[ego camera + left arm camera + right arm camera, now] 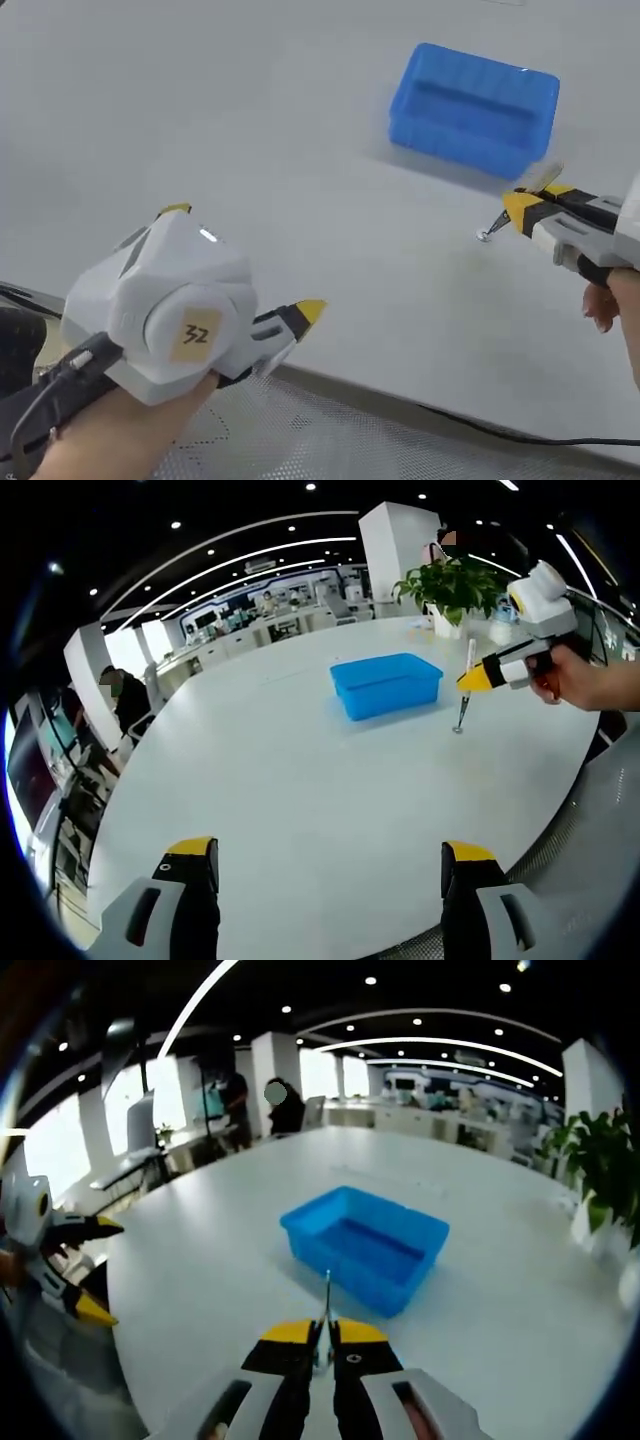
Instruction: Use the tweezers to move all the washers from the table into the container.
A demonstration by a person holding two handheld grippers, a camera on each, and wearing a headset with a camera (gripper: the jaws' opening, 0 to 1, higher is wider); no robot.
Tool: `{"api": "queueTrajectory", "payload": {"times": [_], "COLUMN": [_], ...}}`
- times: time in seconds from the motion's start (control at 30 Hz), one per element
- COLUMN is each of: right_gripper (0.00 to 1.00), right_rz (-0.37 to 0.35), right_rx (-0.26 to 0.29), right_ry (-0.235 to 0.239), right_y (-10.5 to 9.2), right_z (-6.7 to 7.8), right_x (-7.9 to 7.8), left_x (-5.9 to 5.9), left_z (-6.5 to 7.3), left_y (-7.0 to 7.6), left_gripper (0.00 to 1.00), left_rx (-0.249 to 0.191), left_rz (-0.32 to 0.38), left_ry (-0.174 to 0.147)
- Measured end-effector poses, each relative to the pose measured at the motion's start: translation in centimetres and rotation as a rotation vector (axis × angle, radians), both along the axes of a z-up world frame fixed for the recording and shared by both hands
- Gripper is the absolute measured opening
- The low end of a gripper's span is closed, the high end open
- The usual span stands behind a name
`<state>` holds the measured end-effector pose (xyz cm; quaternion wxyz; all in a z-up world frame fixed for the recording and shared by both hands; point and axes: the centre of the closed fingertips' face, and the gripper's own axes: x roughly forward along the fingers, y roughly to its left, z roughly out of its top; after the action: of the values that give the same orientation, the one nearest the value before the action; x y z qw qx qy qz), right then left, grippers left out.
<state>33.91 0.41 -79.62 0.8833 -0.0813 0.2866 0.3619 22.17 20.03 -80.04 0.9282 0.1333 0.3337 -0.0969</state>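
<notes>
The blue container stands on the white table, toward its far right. My right gripper is shut on thin metal tweezers that point down and to the left, in front of the container. A tiny grey washer sits at the tweezers' tip; whether it rests on the table I cannot tell. In the right gripper view the tweezers rise between the shut jaws toward the container. My left gripper hovers open near the table's front edge, with nothing between its jaws.
A black cable runs along the table's front edge, above a mesh surface. A potted plant stands beyond the container. People stand far back in the room. Bare tabletop lies between the two grippers.
</notes>
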Motion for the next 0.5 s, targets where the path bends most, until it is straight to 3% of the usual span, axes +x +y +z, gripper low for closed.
{"api": "queueTrajectory", "payload": {"times": [0.5], "right_gripper": [0.03], "right_rz": [0.012], "right_rx": [-0.008], "right_ry": [-0.02], "right_y": [0.11], "right_z": [-0.37], "right_x": [0.03], "left_x": [-0.06], "left_z": [-0.22], "left_y": [0.02], "left_gripper": [0.94], "left_rx": [0.002], "left_rz": [-0.002], "left_ry": [0.011]}}
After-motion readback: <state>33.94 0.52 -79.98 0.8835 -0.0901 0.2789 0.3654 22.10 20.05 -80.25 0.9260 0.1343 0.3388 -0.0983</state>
